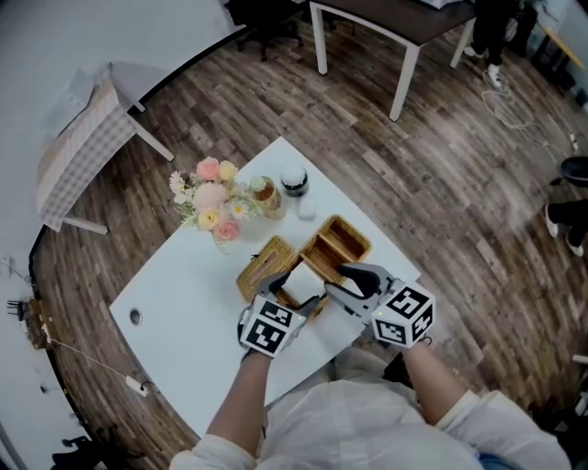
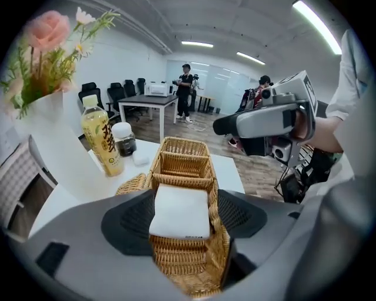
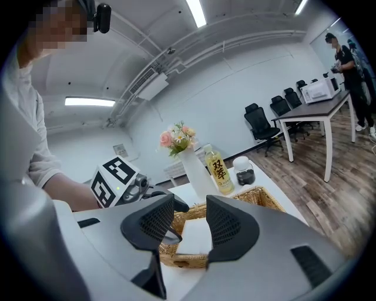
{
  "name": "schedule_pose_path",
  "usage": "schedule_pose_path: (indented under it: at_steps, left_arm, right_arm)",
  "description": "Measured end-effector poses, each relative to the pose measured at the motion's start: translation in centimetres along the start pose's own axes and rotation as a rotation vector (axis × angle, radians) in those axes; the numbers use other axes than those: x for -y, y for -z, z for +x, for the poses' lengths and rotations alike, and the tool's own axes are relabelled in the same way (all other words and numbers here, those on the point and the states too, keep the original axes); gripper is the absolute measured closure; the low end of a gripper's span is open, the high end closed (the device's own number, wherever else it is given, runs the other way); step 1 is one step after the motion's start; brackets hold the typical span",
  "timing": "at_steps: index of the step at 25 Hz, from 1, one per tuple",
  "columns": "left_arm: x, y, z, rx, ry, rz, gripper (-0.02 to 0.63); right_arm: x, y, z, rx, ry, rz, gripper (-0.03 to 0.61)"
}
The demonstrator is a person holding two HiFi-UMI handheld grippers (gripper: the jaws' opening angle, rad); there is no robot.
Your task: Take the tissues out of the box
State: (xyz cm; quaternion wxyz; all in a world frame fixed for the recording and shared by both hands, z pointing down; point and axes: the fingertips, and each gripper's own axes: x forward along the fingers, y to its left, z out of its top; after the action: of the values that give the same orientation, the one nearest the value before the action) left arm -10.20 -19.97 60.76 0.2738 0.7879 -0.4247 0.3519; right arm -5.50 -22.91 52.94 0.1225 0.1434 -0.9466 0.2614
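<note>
A wicker box (image 1: 342,240) with two compartments lies on the white table (image 1: 184,312). A white tissue pack (image 1: 301,283) sits on its near compartment. In the left gripper view the jaws of my left gripper (image 2: 183,218) stand wide open on either side of the wicker box (image 2: 182,159), and the tissue pack (image 2: 181,211) lies between them untouched. My right gripper (image 3: 187,226) points at the tissue pack (image 3: 194,235) from the box's right side. Its jaws are open with a narrow gap and nothing between them. In the head view the left gripper (image 1: 276,288) and right gripper (image 1: 338,279) flank the pack.
A wicker lid (image 1: 265,264) lies against the box's left side. Behind it stand a vase of flowers (image 1: 213,204), a yellow drink bottle (image 1: 265,195) and a dark jar (image 1: 294,181). The table's near edge is close to my body. A desk (image 1: 395,27) stands farther off.
</note>
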Motion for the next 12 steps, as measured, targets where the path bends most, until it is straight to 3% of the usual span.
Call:
schedule_pose_path:
  at_steps: [4, 12]
  left_arm:
    - [-0.2, 0.9, 0.8, -0.069, -0.006, 0.005, 0.278]
    - [-0.1, 1.6, 1.9, -0.115, 0.006, 0.013, 0.268]
  right_arm:
    - [0.1, 0.4, 0.2, -0.011, 0.002, 0.008, 0.405]
    - [0.1, 0.4, 0.3, -0.006, 0.002, 0.019, 0.405]
